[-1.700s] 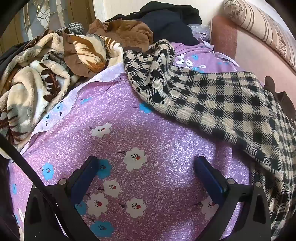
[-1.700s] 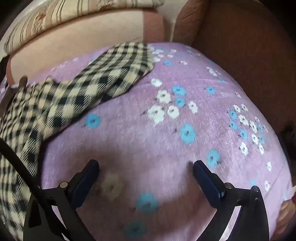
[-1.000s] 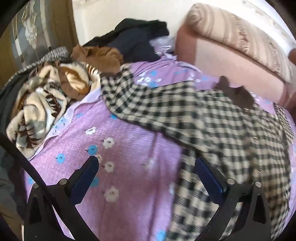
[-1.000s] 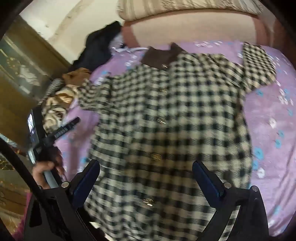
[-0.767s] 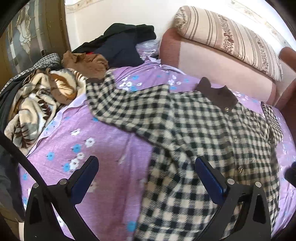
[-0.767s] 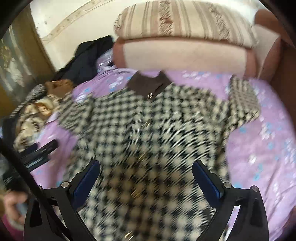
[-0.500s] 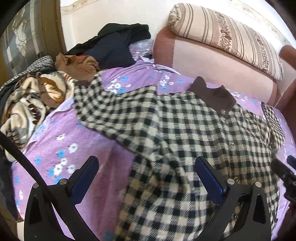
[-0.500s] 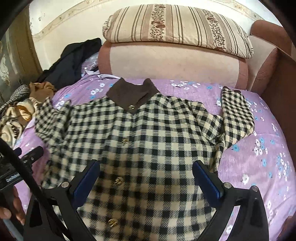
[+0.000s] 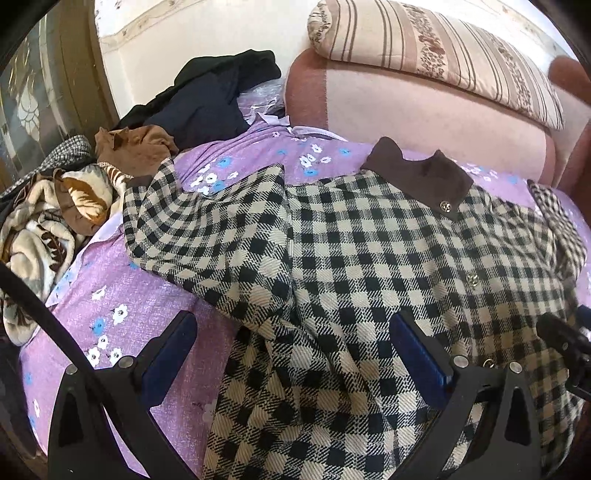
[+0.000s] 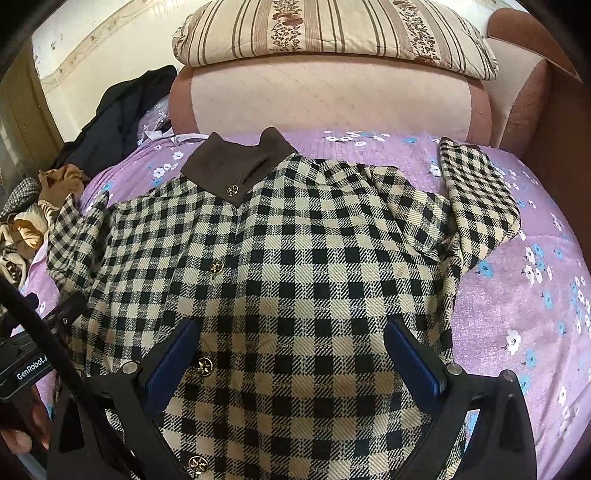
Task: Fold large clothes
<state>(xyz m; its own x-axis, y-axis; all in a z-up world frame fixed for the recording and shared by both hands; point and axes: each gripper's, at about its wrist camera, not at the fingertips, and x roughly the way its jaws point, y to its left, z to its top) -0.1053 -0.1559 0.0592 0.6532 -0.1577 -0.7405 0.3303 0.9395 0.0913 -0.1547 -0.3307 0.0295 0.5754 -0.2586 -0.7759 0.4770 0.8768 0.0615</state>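
Observation:
A black-and-cream checked coat with a brown collar and gold buttons lies front-up on the purple flowered bedsheet. Its right sleeve is bent upward; the left sleeve spreads toward the bed's left side. My right gripper hovers open above the coat's lower front, nothing between its blue pads. My left gripper is open too, over the coat's left side near the armpit. The left gripper's body shows at the right wrist view's left edge, held by a hand.
A pink headboard with a striped pillow on top stands behind the coat. Dark clothes, a brown garment and a patterned blanket pile up at the bed's far left. A brown wall borders the right.
Both grippers pulled back and up from close over the sheet. The whole coat now fills both views, where before only its sleeves showed.

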